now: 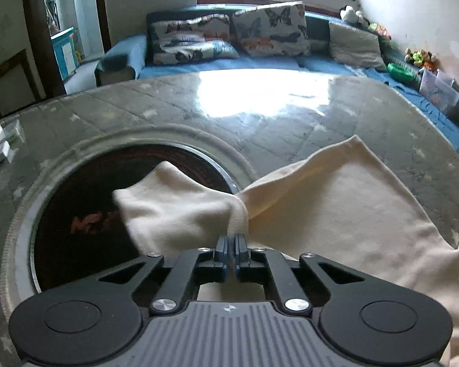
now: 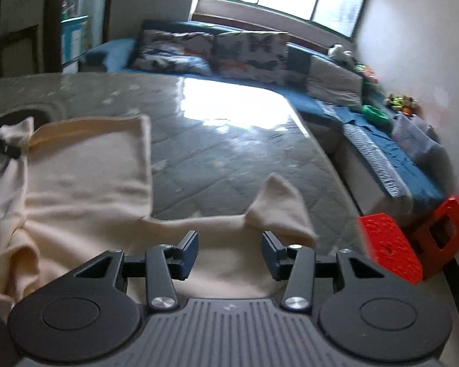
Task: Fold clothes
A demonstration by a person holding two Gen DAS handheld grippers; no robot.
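The cream garment [image 1: 336, 208] lies spread on the grey quilted table [image 1: 260, 122], filling the lower right of the left wrist view. The left gripper [image 1: 232, 240] is clamped on a bunched fold of it at lower centre, beside the table's round dark recess [image 1: 76, 214], over which one cloth corner droops. In the right wrist view, the right gripper [image 2: 229, 241] stands parted above the cloth, gripping nothing.

Home living room: cushioned sofa [image 1: 260, 61]
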